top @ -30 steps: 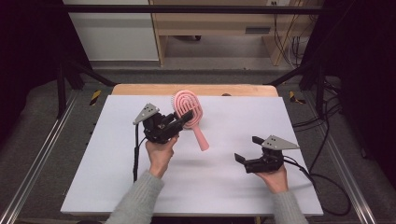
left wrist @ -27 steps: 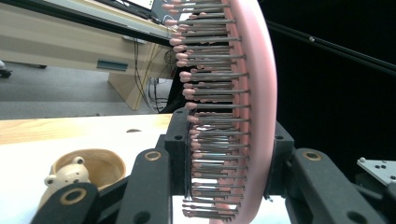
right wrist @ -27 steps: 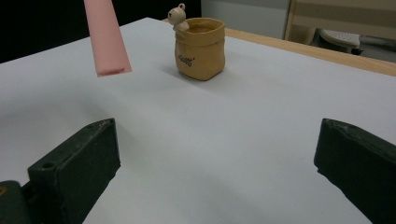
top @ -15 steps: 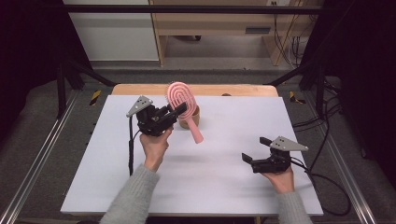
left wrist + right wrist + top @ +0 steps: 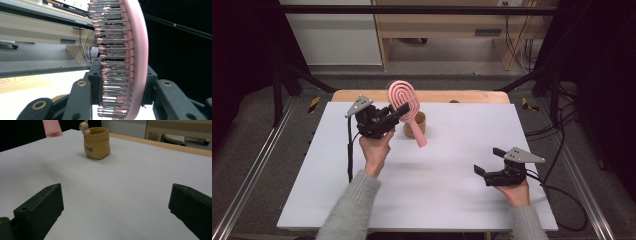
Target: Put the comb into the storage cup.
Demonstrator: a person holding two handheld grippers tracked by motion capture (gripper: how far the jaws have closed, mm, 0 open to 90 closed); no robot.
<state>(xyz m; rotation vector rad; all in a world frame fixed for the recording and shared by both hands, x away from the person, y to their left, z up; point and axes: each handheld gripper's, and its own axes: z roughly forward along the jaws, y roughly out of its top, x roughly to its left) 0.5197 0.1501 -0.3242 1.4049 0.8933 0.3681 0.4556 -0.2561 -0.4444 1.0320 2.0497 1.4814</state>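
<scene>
A pink hairbrush (image 5: pixel 404 98) hangs in the air over the far middle of the white table (image 5: pixel 447 205), head up and handle slanting down to the right. My left gripper (image 5: pixel 396 112) is shut on the brush's head. In the left gripper view the bristled head (image 5: pixel 136 50) stands edge-on between the two jaws of that gripper (image 5: pixel 122 77). A small tan pot (image 5: pixel 414 126) with a little animal figure stands just behind the handle. Low over the table's front right, my right gripper (image 5: pixel 486 162) is open, and its view shows the pot (image 5: pixel 97 142) and the handle's end (image 5: pixel 52 127).
A wooden strip (image 5: pixel 472 96) runs along the table's far edge. Metal rails (image 5: pixel 252 170) flank the table on both sides. Black cables (image 5: pixel 557 190) trail off to the right. Bare white surface lies between my right gripper (image 5: pixel 117 205) and the pot.
My left gripper has lifted the brush up and away toward the far edge, uncovering the pot beneath its handle. The right gripper has shifted slightly right and nearer.
</scene>
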